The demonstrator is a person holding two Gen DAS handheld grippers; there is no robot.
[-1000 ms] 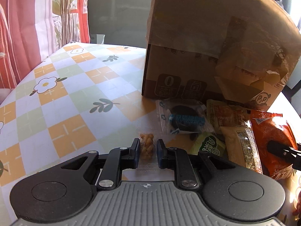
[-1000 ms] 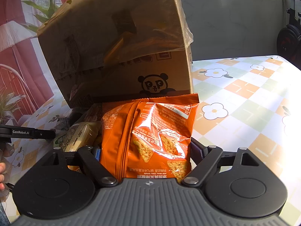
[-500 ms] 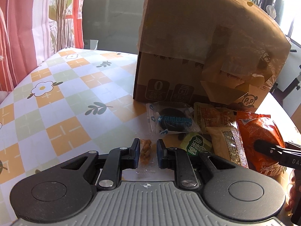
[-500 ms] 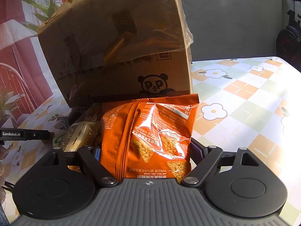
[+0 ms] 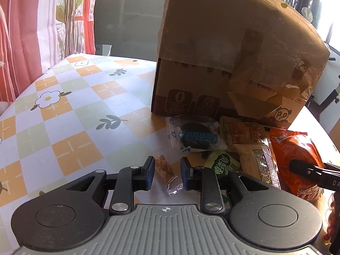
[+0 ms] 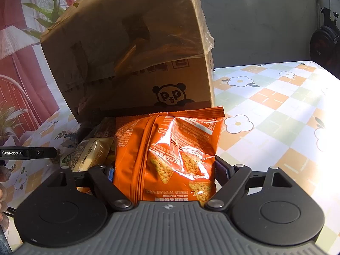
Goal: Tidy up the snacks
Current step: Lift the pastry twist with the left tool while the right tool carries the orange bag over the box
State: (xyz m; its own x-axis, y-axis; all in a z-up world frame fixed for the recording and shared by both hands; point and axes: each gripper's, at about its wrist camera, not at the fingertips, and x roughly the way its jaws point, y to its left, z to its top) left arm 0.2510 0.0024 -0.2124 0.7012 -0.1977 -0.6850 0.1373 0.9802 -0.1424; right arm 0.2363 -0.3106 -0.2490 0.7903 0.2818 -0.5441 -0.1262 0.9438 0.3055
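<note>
While the big brown cardboard box with the panda print (image 5: pixel 233 63) stands at the far side of the checked flower-pattern tablecloth (image 5: pixel 63 116), the snack pile lies against its near face, unsorted. Right gripper (image 6: pixel 164 170): fingers spread wide around the orange foil bag of triangular chips (image 6: pixel 167 148), at the right end of the pile; the bag fills the gap, and its edges hide whether the pads press, so likely gripped, not confirmed. No change on that side. Left of it lie a pale yellow grain bar wrapper (image 5: pixel 257 163), a clear packet with a dark round biscuit and blue label (image 5: pixel 195 136) and a small green sachet (image 5: pixel 221 165). Left gripper (image 5: pixel 165 175): jaws have just been opening, now narrow but clear of the small clear wrapper with a brown twisted snack (image 5: pixel 164 169), which lies between them on the cloth, near-left of the pile. Reads as a release: the small snack is set down apart from the heap. Left hand probably free for the next item; box not yet loaded.
</note>
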